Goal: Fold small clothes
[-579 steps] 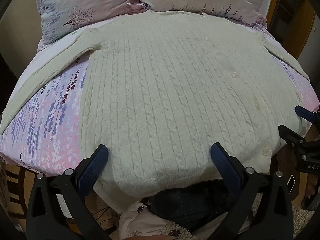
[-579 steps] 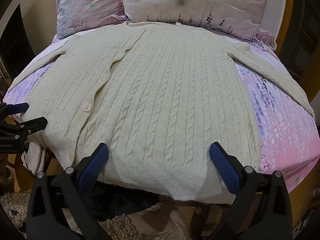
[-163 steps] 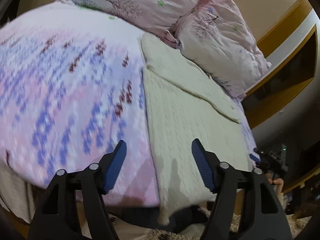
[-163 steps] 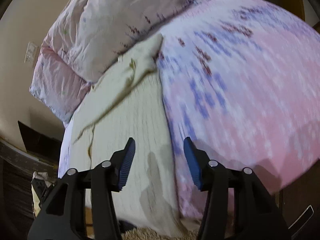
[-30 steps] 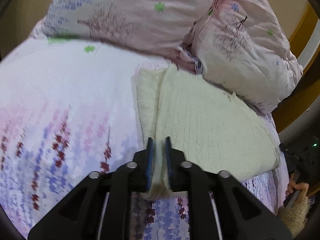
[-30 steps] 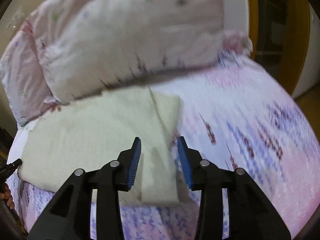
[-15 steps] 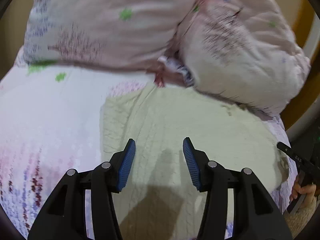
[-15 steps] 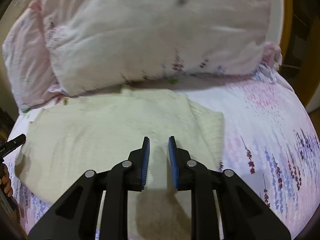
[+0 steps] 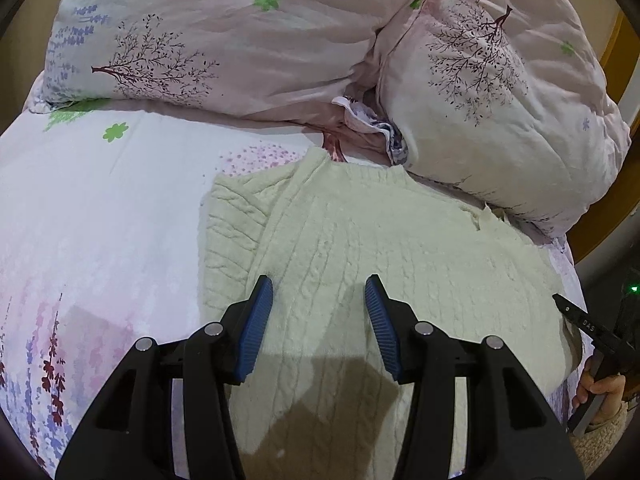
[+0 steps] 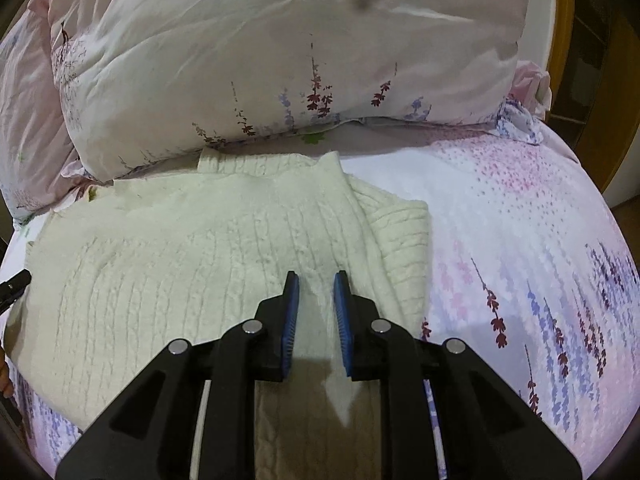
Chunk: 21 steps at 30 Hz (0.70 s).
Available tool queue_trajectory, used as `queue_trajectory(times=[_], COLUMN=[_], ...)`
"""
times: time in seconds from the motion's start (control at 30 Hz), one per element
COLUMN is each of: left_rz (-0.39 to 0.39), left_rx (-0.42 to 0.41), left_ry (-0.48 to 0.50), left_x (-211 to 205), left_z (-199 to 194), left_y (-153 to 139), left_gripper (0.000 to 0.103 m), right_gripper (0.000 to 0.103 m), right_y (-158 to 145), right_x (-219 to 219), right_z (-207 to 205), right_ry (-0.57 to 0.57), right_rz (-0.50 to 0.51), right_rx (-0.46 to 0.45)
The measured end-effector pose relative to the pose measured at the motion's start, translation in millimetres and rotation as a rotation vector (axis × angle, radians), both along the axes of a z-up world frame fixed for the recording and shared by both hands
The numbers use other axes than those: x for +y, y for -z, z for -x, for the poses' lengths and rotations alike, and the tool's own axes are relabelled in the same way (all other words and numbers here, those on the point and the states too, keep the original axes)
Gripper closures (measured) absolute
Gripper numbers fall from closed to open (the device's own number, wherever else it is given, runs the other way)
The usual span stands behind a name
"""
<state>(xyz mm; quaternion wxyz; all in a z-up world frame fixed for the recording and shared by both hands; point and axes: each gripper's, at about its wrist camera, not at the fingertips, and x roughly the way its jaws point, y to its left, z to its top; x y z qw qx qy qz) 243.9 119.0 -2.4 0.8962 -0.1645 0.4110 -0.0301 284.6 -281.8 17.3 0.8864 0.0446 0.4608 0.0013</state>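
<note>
A cream cable-knit sweater [image 9: 360, 248] lies folded flat on the bed, its collar end close to the pillows. My left gripper [image 9: 318, 308] hovers open over its near part, with nothing between the blue pads [image 9: 258, 320]. In the right wrist view the same sweater [image 10: 180, 264] fills the middle. My right gripper [image 10: 316, 304] is above the sweater's right side, jaws drawn close with a narrow gap. Only lit knit below shows through the gap, and nothing is pinched. Each gripper's tip appears at the edge of the other's view: right gripper [image 9: 580, 324], left gripper [image 10: 14, 286].
Two pink floral pillows [image 9: 220, 32] [image 9: 500, 100] lean against the head of the bed just beyond the sweater. The flowered bed sheet [image 9: 80, 220] [image 10: 520, 248] spreads to either side. A wooden bed frame [image 10: 562, 20] stands at the far right.
One second ago my left gripper was shut on the sweater's folded edge; it has let go and stands open. My right jaws have narrowed. Both grippers moved towards the pillows.
</note>
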Motion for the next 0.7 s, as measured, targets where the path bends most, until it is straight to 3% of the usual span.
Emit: queue_trajectory(times=[0.17, 0.23, 0.3, 0.5, 0.7], left_rz=[0.185, 0.183, 0.19, 0.323, 0.386], left_rx=[-0.03, -0.045, -0.052, 0.005, 0.037], left_ry=[-0.052, -0.091, -0.128, -0.167, -0.157], left_x=[32, 43, 56, 74, 68], left_z=[20, 27, 32, 28, 19], left_y=[-15, -21, -24, -10, -3], left_gripper=[0.052, 0.045, 0.041, 0.041, 0.041], right_gripper=[0.08, 0.065, 0.062, 0.062, 0.062], right_y=[-13, -23, -30, -32, -26], right_x=[-15, -17, -12, 48, 123], right_z=[9, 18, 23, 23, 23], right_ry=[0.079, 0.125, 0.127, -0.101, -0.275], right_rz=[-0.057, -0.032, -0.028, -0.106, -0.078], right_rx=[-0.003, -0.04, -0.065, -0.054, -0.073])
